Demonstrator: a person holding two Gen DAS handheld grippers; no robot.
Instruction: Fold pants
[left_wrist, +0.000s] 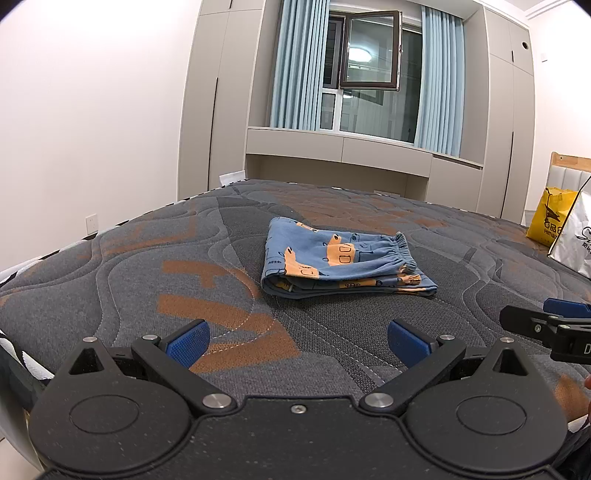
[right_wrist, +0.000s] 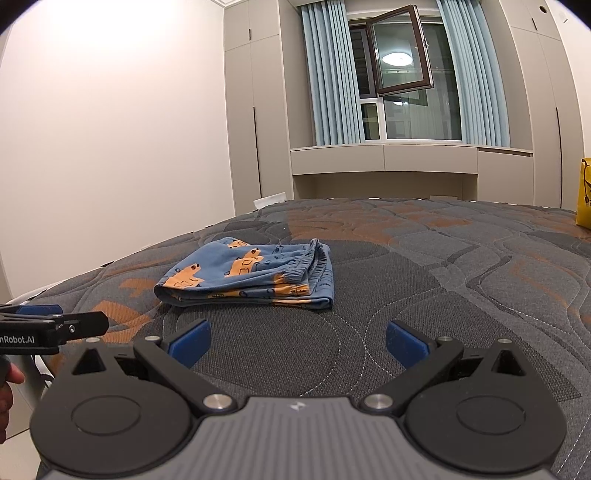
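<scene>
Small blue pants (left_wrist: 340, 266) with orange car prints lie folded in a flat stack on the grey and orange mattress (left_wrist: 147, 288). They also show in the right wrist view (right_wrist: 255, 275), elastic waistband toward the right. My left gripper (left_wrist: 297, 341) is open and empty, held low over the mattress a short way in front of the pants. My right gripper (right_wrist: 297, 341) is open and empty, likewise short of the pants. Each gripper shows at the edge of the other's view: the right one (left_wrist: 550, 325) and the left one (right_wrist: 55, 325).
A yellow bag (left_wrist: 550, 216) and a white bag (left_wrist: 576, 236) stand on the mattress at the far right. Beyond the bed are a window with blue curtains (left_wrist: 295, 66), grey cabinets (left_wrist: 207, 110) and a white wall (left_wrist: 92, 110).
</scene>
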